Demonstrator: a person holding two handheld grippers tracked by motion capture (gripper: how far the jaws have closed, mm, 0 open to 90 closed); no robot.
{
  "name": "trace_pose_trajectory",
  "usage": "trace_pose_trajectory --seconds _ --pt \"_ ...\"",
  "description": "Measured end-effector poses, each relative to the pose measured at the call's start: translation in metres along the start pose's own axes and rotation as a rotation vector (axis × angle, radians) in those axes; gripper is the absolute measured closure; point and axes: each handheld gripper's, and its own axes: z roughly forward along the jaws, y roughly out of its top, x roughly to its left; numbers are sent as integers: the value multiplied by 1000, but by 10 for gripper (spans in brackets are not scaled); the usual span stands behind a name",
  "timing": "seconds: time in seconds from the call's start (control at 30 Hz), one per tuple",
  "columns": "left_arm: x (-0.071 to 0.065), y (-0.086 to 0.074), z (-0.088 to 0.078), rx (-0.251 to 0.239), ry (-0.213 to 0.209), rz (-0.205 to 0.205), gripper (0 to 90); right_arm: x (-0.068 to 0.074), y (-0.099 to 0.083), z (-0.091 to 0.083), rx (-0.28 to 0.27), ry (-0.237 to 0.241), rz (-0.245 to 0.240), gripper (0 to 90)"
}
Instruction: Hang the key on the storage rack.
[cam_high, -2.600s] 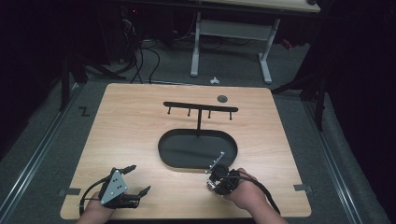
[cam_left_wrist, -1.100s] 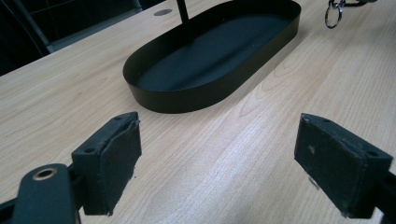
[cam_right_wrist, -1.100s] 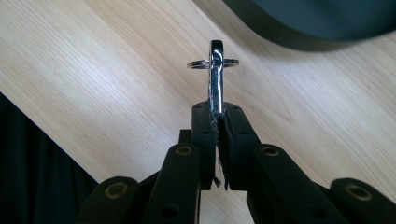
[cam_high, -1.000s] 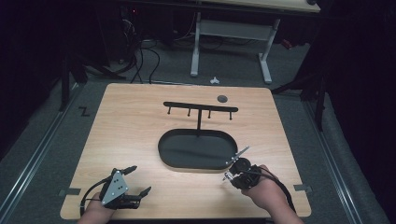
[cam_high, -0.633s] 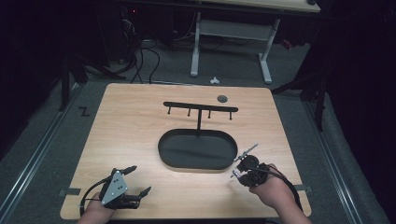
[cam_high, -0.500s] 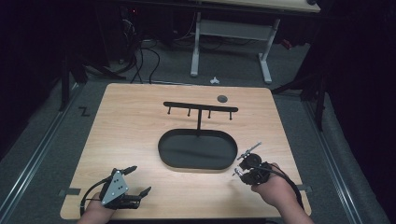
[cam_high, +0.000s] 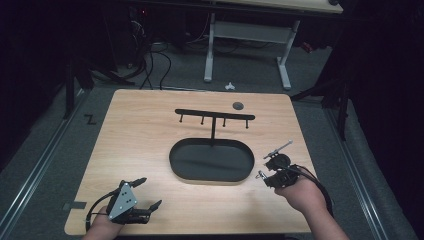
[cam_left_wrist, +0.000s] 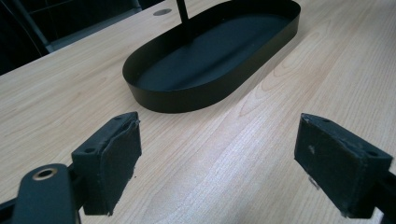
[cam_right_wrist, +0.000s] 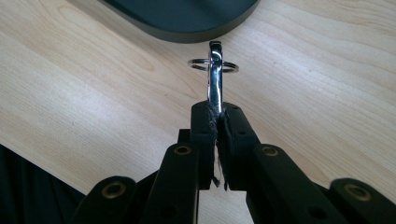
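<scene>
A small silver key (cam_right_wrist: 215, 84) on a thin wire ring (cam_right_wrist: 229, 68) sticks out of my right gripper (cam_right_wrist: 217, 112), whose jaws are shut on its lower end. In the high view the right gripper (cam_high: 264, 175) hovers just right of the black oval tray (cam_high: 171, 159), pointing at its right end, with the key (cam_high: 259, 174) as a small glint at the tips. A black T-shaped hook rack (cam_high: 214, 115) rises from the tray's back. My left gripper (cam_high: 150, 192) rests at the table's front left, open, with nothing between its pads (cam_left_wrist: 116, 158); the tray wall (cam_left_wrist: 187, 100) lies ahead of it.
A small grey disc (cam_high: 238, 105) lies near the table's back edge. Bare wood stretches left of the tray and along the front. The right table edge (cam_high: 305, 165) is close to my right hand. A white desk frame (cam_high: 245, 32) and cables stand on the floor behind.
My right gripper has carried the key from over the tray's right part out to the right, past the rim, to above bare wood. The left gripper has stayed put.
</scene>
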Motion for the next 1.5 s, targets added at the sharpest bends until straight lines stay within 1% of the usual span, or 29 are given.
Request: trace_pose_trajectory --seconds 0.1,0.13,0.23,0.27,0.4,0.47,0.5,0.6,0.67,0.8,0.87,1.03,1.07,1.17,1.4,1.5 --pt "0 0 0 -2 2 -3 152 -1 2 -1 3 3 4 846" --pt "0 0 0 -2 1 -3 152 -2 3 -2 1 -3 -5 846" --pt "0 0 0 -2 1 -3 152 -1 5 -3 1 -5 7 847" --pt "0 0 0 -2 1 -3 152 -1 7 -4 -2 -5 -3 847" --pt "0 0 0 -1 0 -2 152 -1 14 -12 -27 7 12 847" --pt "0 0 0 1 -1 -1 152 -1 17 -15 -25 1 14 847" --pt "0 0 0 1 -1 -1 152 -2 18 -15 -28 -1 4 847" --pt "0 0 0 -1 -1 1 152 -1 21 -16 -19 -4 12 848" --pt "0 0 0 -6 2 -7 152 -1 26 -18 -25 -6 1 848" --pt "0 0 0 -8 3 -8 152 -1 30 -23 -29 -8 6 848" --pt "0 0 0 -8 3 -7 152 -1 34 -28 -42 -8 -2 848" --pt "0 0 0 -8 2 -6 152 0 41 -33 -50 -13 -8 848" --pt "0 0 0 -5 2 -5 152 1 44 -36 -54 -13 -12 848" --pt "1 0 0 -5 3 -3 152 2 48 -38 -60 -13 -12 848" --pt "1 0 -1 -5 0 -5 152 4 64 -49 -74 -13 -15 848" --pt "1 0 -1 -7 2 -4 152 5 67 -52 -76 -14 -19 848"
